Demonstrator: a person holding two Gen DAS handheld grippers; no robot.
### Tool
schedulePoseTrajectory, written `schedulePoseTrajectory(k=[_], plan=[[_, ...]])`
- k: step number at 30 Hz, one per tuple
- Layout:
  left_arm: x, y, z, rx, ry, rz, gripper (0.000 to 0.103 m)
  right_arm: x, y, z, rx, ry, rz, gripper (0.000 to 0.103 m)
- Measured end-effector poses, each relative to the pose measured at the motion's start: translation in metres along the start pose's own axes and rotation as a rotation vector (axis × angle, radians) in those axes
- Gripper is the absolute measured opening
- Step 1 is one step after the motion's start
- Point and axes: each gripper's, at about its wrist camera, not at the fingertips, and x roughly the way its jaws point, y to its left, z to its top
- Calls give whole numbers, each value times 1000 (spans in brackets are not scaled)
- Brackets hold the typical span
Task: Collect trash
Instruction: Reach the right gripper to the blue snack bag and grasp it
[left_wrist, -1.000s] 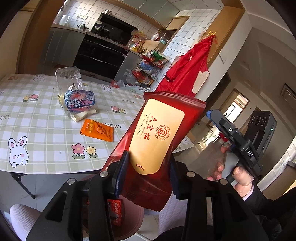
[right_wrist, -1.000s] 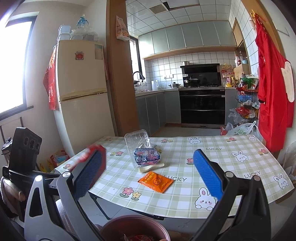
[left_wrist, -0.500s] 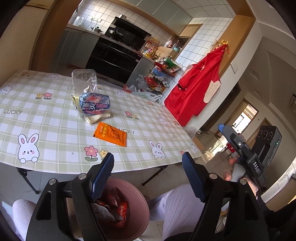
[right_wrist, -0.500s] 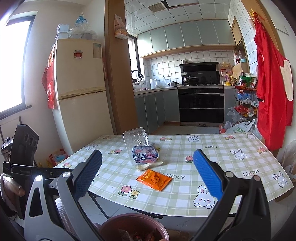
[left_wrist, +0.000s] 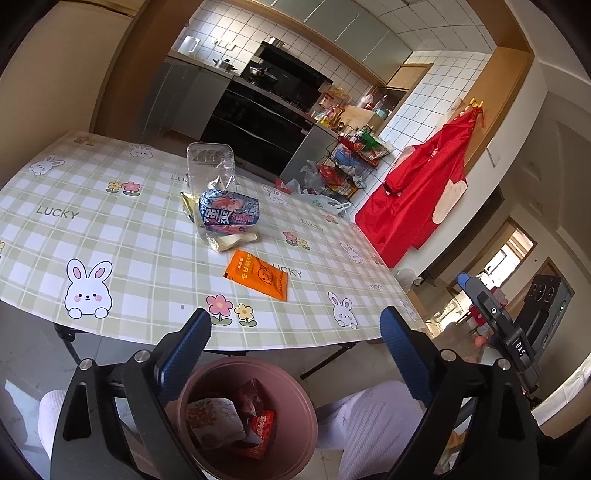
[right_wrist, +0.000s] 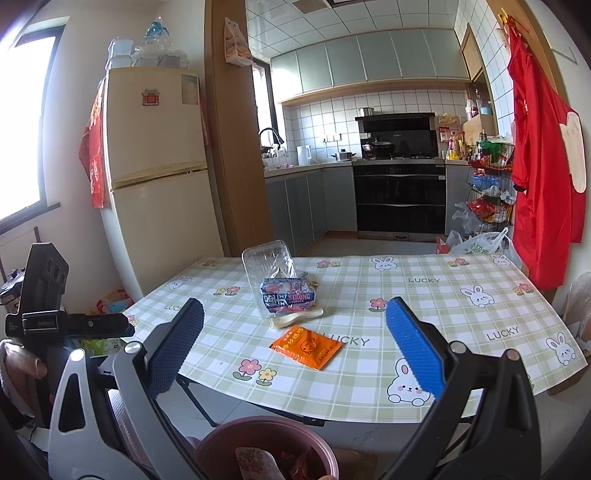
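My left gripper is open and empty, held above the pink bin, which holds several wrappers, among them the red packet. An orange sachet lies on the checked table, near its front edge. Behind it are a blue snack wrapper, a pale wrapper and a clear plastic tray. My right gripper is open and empty, above the bin and short of the table. It faces the orange sachet, blue wrapper and clear tray.
A fridge stands left of the table and a red apron hangs at the right. The kitchen counter and oven are behind. A rack with bags stands by the far right corner. The person's knees flank the bin.
My left gripper opened and let go of the red packet, which now lies in the bin. The left view has tilted down over the bin. My right gripper has stayed open.
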Motion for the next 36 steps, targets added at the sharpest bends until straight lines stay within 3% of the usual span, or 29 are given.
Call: schedulePoseTrajectory(k=[13, 20, 24, 28, 31, 36], plan=[[24, 33, 1, -61, 42, 54, 91, 45, -16, -21, 29, 131, -33, 97], [48, 54, 1, -76, 75, 77, 91, 87, -23, -33, 2, 247, -33, 97], [64, 67, 0, -92, 104, 98, 91, 124, -23, -32, -67, 316, -15, 97], [72, 76, 5, -88, 109, 109, 91, 171, -17, -12, -143, 389, 71, 97], [74, 87, 13, -91, 99, 134, 91, 219, -7, 3, -230, 463, 152, 97], [75, 108, 18, -137, 81, 167, 91, 304, 18, 18, -371, 550, 214, 97]])
